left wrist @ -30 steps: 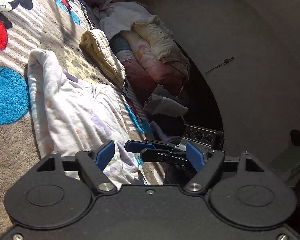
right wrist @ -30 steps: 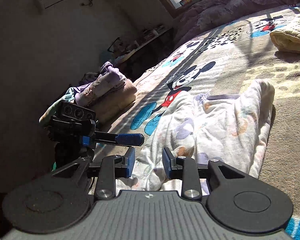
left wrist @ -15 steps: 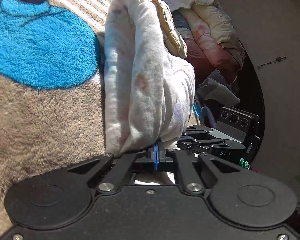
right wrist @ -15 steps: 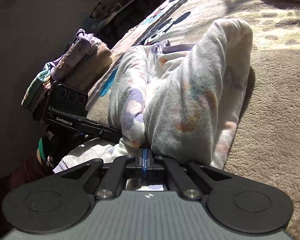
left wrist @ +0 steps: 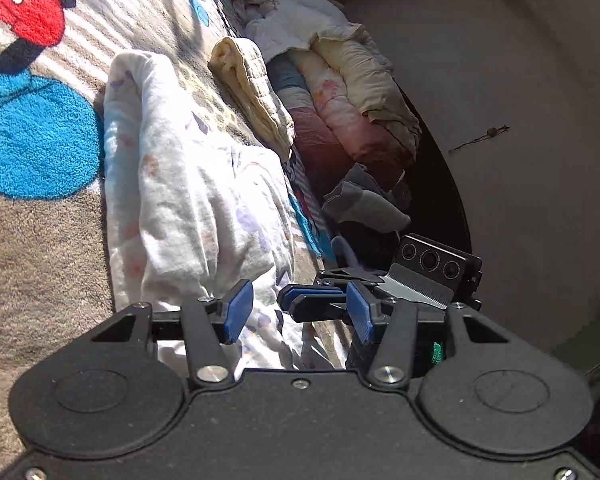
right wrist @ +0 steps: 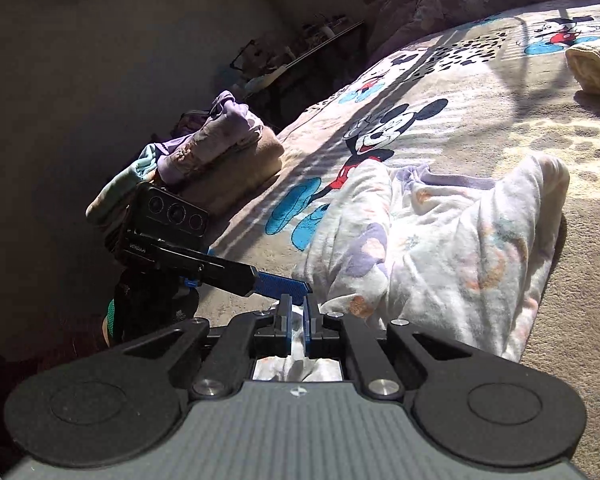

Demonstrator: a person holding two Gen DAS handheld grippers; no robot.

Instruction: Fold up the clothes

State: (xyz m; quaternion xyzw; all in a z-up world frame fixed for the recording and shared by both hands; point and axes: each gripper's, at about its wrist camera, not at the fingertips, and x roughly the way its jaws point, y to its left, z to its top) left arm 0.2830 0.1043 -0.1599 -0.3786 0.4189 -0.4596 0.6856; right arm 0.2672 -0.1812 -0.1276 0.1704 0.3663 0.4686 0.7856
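Observation:
A white garment with pastel prints (left wrist: 188, 184) lies bunched on the cartoon-mouse blanket (left wrist: 32, 148), running away from both grippers. My left gripper (left wrist: 298, 314) stands open over its near edge, blue pads apart, nothing between them. My right gripper (right wrist: 298, 316) is shut on a pinch of the garment's (right wrist: 440, 248) near hem, and white cloth shows between the pads. In the left wrist view the right gripper (left wrist: 304, 300) sits just to the right, pads together. A blue fingertip (right wrist: 280, 286) of the left gripper reaches in beside the right one.
A folded yellow quilted piece (left wrist: 252, 92) lies beyond the garment, also in the right wrist view as the yellow piece (right wrist: 596, 68). Rolled bedding (left wrist: 340, 92) lines the blanket's right edge by the wall. A stack of folded clothes (right wrist: 204, 152) sits at the left edge.
Half a second ago both grippers were shut on the garment and held it raised. The left has since opened, and the garment now lies lower on the blanket.

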